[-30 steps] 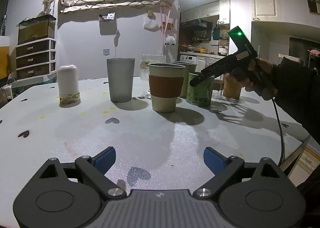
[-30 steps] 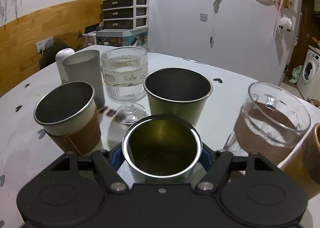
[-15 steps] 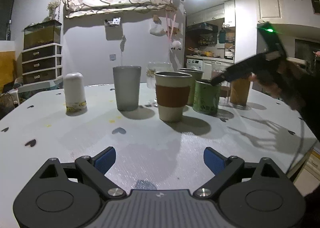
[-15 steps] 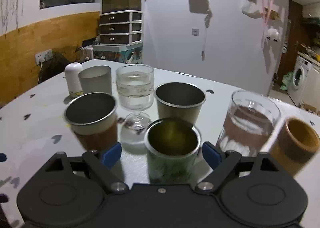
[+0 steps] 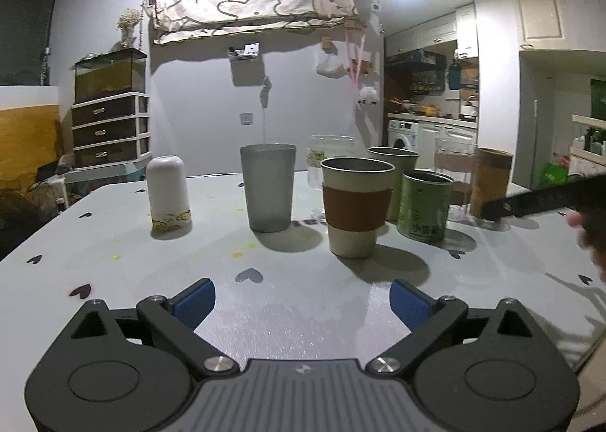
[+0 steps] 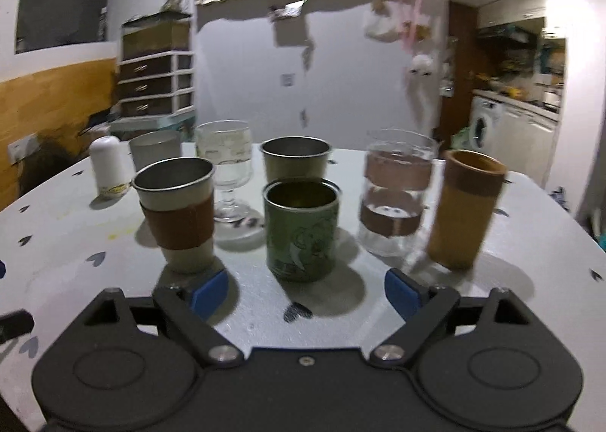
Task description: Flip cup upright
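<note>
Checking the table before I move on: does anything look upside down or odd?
Only the white cup at the far left: its rounded closed end faces up, rim on the table, so it appears inverted. Other cups stand upright.

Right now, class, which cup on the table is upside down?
The white cup at the far left: its rounded closed end faces up, with no open rim showing. The other cups stand with mouths up.

From the right wrist we record the tin cup (image 6: 301, 230) standing at centre on the table (image 6: 530, 242). Sleeved cup (image 6: 178, 214) at 9 o'clock, stemmed glass (image 6: 226, 170) at 11, steel tumbler (image 6: 295, 159) at 12, glass mug (image 6: 395, 197) and cylindrical cup (image 6: 464, 208) at 3.
</note>
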Available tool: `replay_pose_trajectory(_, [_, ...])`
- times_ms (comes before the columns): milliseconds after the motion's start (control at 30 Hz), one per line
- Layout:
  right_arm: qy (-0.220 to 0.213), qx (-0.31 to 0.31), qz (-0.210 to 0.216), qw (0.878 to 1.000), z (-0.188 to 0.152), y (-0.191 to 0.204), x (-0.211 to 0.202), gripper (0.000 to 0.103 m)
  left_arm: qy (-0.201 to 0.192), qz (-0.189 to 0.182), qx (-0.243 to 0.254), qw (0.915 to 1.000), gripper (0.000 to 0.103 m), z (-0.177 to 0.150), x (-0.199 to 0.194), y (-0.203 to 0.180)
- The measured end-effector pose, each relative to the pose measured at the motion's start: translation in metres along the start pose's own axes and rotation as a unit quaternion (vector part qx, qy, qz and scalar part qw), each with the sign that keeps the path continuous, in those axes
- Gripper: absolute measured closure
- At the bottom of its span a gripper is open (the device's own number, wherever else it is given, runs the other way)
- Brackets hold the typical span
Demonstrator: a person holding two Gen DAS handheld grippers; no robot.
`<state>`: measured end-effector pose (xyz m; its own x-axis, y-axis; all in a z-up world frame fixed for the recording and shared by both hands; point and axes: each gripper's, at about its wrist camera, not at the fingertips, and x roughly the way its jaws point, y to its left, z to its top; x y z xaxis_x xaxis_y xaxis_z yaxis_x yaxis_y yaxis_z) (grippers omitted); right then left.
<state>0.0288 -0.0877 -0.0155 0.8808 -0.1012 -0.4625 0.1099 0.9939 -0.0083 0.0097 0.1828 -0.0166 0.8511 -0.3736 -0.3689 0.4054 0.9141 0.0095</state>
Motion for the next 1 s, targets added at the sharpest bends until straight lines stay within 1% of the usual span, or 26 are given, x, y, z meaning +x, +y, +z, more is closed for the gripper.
replay_pose_trajectory(67, [-0.002, 0.019, -0.012, 1.0, -0.007, 0.001, -0.006, 0.012, 0.002, 0.013, 0.0, 0.9999, 0.002, 0.002, 0.003, -0.003])
replay_pose_trajectory(167, [-0.011, 0.033, -0.015, 0.999, -0.019, 0.006, -0.016, 0.01, 0.004, 0.024, 0.003, 0.9997, 0.002, 0.005, 0.007, -0.008])
replay_pose_trajectory(433, [-0.015, 0.022, -0.028, 0.999, -0.038, 0.023, -0.025, 0.007, 0.005, 0.053, -0.014, 0.9985, 0.0, 0.006, 0.012, -0.014])
replay_pose_trajectory(600, [-0.022, 0.02, -0.029, 0.999, -0.048, 0.032, -0.035, 0.002, 0.013, 0.064, -0.014, 0.9978, 0.0, 0.004, 0.012, -0.016])
replay_pose_trajectory(733, [-0.024, 0.019, -0.034, 0.999, -0.054, 0.035, -0.039, 0.0, 0.011, 0.067, -0.011, 0.9977, 0.0, 0.004, 0.01, -0.018])
replay_pose_trajectory(1000, [-0.032, 0.02, -0.046, 0.998, -0.057, 0.036, -0.046, 0.0, 0.01, 0.075, -0.012, 0.9971, 0.0, 0.005, 0.009, -0.018])
